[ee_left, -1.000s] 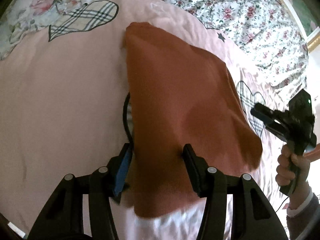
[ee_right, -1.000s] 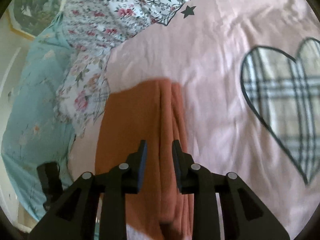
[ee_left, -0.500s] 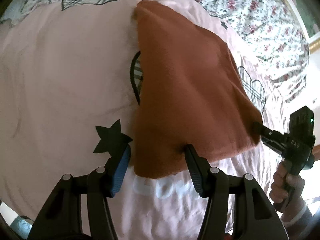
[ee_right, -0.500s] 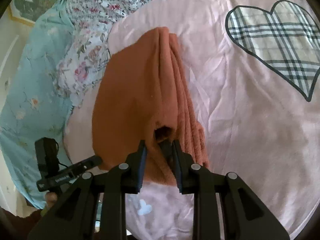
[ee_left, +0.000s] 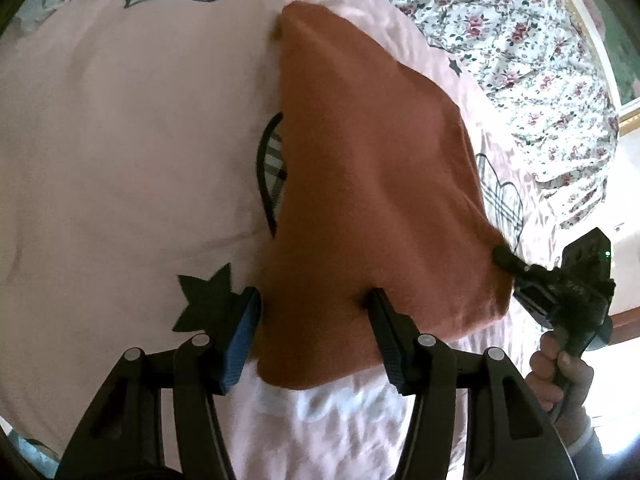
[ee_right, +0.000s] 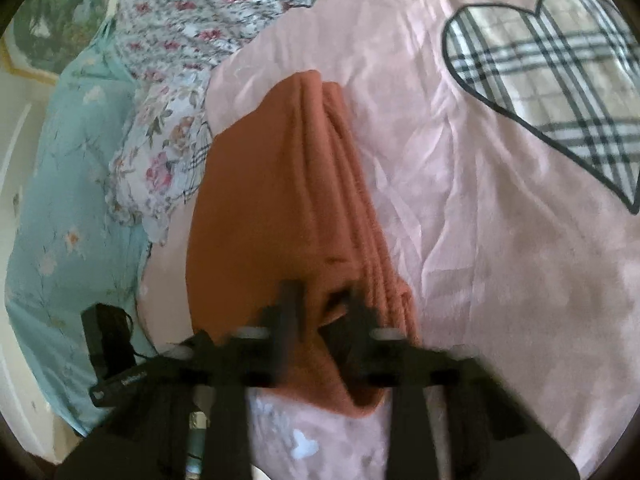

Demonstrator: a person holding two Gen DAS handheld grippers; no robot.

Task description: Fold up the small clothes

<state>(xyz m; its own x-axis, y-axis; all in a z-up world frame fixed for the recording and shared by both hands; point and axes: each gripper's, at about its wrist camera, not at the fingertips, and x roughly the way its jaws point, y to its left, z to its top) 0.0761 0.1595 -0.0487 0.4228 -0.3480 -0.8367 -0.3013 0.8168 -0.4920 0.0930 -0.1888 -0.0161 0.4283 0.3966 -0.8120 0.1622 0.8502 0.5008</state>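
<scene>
A rust-orange cloth point(ee_left: 360, 180) lies folded on the pink bedspread point(ee_left: 120, 140), its far corner pointing away. My left gripper point(ee_left: 312, 312) straddles the cloth's near left corner; its jaws are closing, the fabric lies between them, and the pads do not visibly press it. In the left wrist view my right gripper point(ee_left: 502, 254) pinches the cloth's near right corner, with a hand point(ee_left: 556, 372) on its handle. In the right wrist view the right gripper point(ee_right: 322, 304) is blurred, its jaws closing on a fold of the layered cloth point(ee_right: 272, 200).
The bedspread carries a plaid heart point(ee_right: 560, 80) and a black star point(ee_left: 204, 300). A floral sheet point(ee_left: 520, 40) lies beyond the cloth. A teal blanket point(ee_right: 60, 200) covers the bed's side, near a framed picture point(ee_right: 52, 20).
The right gripper moved in to the cloth's near right corner and its jaws closed on a fold. The left gripper drew back along the cloth to its near edge.
</scene>
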